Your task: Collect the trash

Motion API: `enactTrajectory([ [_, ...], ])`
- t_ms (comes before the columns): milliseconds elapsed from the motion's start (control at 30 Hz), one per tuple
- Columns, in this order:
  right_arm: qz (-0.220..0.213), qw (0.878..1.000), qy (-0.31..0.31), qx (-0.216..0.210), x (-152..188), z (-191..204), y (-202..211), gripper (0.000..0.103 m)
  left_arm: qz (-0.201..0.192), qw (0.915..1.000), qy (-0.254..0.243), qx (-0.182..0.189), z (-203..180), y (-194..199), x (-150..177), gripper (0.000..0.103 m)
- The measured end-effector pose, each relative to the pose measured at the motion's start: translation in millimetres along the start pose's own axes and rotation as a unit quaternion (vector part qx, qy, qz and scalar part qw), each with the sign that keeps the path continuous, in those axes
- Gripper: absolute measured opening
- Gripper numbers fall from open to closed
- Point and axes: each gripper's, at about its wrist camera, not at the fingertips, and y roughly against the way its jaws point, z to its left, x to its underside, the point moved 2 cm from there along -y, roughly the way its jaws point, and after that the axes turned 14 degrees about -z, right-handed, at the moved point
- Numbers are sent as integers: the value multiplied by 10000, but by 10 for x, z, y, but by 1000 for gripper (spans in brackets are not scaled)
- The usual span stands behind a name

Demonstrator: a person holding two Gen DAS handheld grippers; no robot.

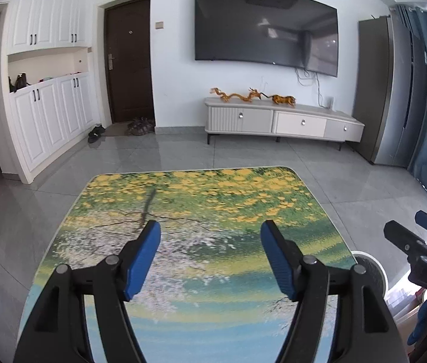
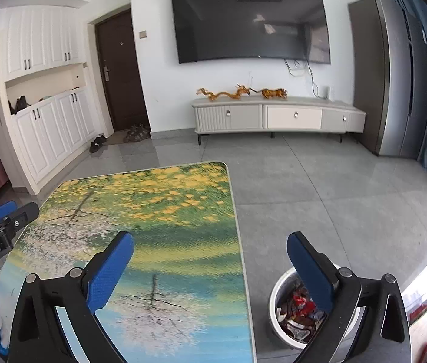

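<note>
A round metal bin (image 2: 277, 290) stands on the floor to the right of the table, holding red and dark wrappers (image 2: 299, 311). My right gripper (image 2: 210, 242) hangs open above the table's right edge, nothing between its blue pads (image 2: 109, 275). My left gripper (image 1: 210, 230) is open over the table (image 1: 198, 205), its blue pads (image 1: 142, 257) empty. In the left wrist view the right gripper (image 1: 419, 230) shows at the right edge, and the bin's rim (image 1: 374, 275) peeks out beside the table. In the right wrist view the left gripper (image 2: 7, 213) sits at the left edge.
The table (image 2: 165, 211) has a printed top of yellow blossoms and water. Beyond it lie grey floor tiles (image 2: 319, 181), a low TV cabinet (image 2: 277, 116) with orange figurines, a wall TV, a dark door with shoes, white cupboards on the left, and a fridge with blue curtains on the right.
</note>
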Motion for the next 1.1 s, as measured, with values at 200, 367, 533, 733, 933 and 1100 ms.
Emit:
enactTrajectory([
  [200,-196,9995,243,16,-60,230,85,103,-154,9997,114,-179,199,145,-16,68],
  [367,-308,9988,362,100,-103,305,139,103,-302,9989,183,-296,324,251,-31,68],
  [533,-420,9980,418,228,-121,318,212,103,-510,9972,261,-479,438,351,-67,69],
  [733,-615,9960,491,426,-167,304,290,103,-789,9937,249,-749,512,453,-124,78],
  [933,-810,9937,533,566,-202,265,370,103,-906,9916,208,-903,519,468,-116,80],
  [1100,-906,9927,566,567,-216,259,418,103,-951,9909,215,-930,527,468,-103,80],
])
